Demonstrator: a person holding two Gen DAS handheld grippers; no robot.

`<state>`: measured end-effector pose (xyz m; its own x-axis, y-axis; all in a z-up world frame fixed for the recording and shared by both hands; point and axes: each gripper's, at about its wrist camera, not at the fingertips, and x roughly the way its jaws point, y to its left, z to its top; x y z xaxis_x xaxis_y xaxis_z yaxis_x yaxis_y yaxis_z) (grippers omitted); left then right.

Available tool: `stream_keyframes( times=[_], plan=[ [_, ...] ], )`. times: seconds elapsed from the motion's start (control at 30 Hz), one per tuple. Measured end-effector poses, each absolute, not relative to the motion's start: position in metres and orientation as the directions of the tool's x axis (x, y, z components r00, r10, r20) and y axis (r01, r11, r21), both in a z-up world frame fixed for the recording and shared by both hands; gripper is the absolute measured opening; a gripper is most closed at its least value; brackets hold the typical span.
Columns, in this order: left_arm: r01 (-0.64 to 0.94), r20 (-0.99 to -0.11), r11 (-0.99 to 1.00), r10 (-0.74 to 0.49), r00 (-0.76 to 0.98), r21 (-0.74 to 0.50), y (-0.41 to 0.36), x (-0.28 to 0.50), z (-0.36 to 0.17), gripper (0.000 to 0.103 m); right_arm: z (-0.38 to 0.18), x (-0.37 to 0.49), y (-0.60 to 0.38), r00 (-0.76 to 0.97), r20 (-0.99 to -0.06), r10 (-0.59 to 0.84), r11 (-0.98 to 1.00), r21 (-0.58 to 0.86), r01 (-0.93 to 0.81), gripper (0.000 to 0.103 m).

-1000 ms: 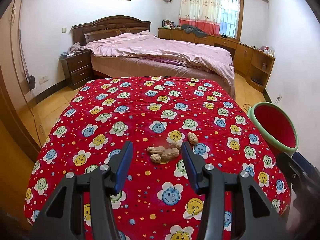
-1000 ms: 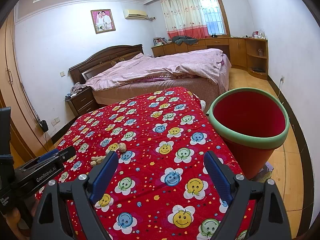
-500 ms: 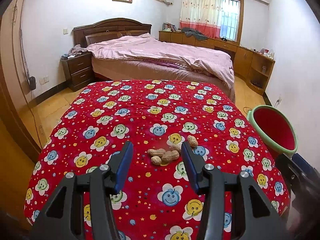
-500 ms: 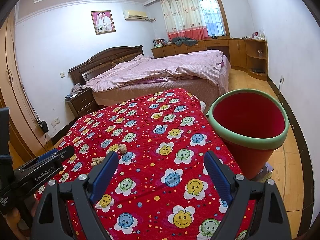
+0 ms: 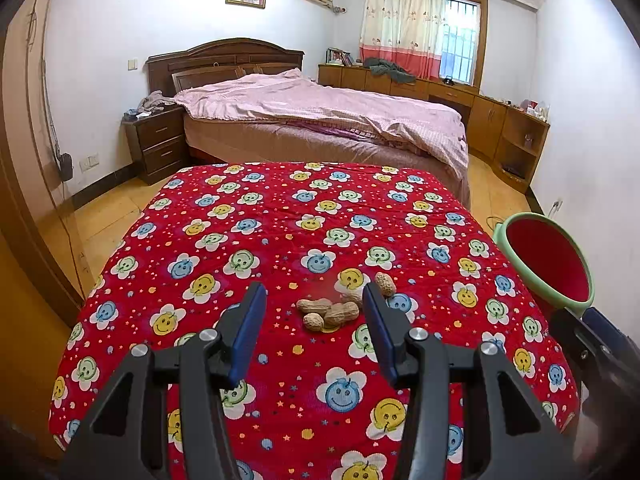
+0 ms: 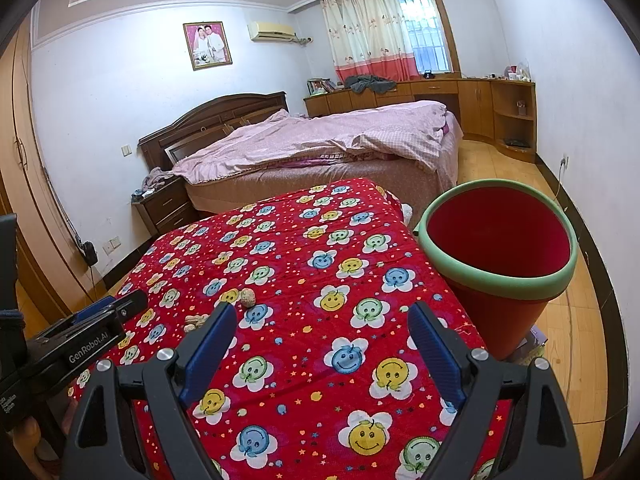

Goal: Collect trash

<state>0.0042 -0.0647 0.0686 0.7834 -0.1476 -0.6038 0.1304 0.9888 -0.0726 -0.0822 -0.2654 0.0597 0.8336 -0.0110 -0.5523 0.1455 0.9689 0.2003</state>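
A small heap of peanuts point(image 5: 330, 312) in their shells lies on the surface covered with a red smiley-flower quilt point(image 5: 280, 220), toward its near half. One peanut point(image 5: 385, 283) sits a little apart from the heap, just beyond the right blue pad of the left hand-held gripper point(image 5: 314, 330). That gripper hangs above the quilt just short of the heap with its jaws partly apart; nothing is between the pads and neither pad touches a shell. In the left wrist view the heap shows in the gap between the two fingers, with bare quilt between it and the gripper.

The right hand-held gripper point(image 6: 320, 352) hangs over the quilt's right side, its jaws spread wide and empty. Its view shows the same shells point(image 6: 196, 320) far to the left, partly hidden behind its left pad, with the lone peanut point(image 6: 248, 297) just beyond them, and the black body of the left gripper at the left edge.

A red bin with a green rim point(image 6: 498, 256) stands on the wooden floor just off the surface's right edge, mouth open and tilted toward the cameras. Beyond the surface stand a bed with a pink cover point(image 5: 320, 112), a dark wooden nightstand point(image 5: 158, 144) and low wooden cabinets point(image 5: 504, 128) under a curtained window.
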Motion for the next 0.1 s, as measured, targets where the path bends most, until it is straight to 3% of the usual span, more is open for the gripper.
stream_keyframes(
  times=[0.1],
  plan=[
    [0.136, -0.610, 0.988, -0.156, 0.776, -0.080, -0.0641, 0.0039, 0.0683, 0.050, 0.0594, -0.0822, -0.2653, 0.834, -0.552, -0.011, 0.969, 0.201, 0.146, 0.089]
  ],
)
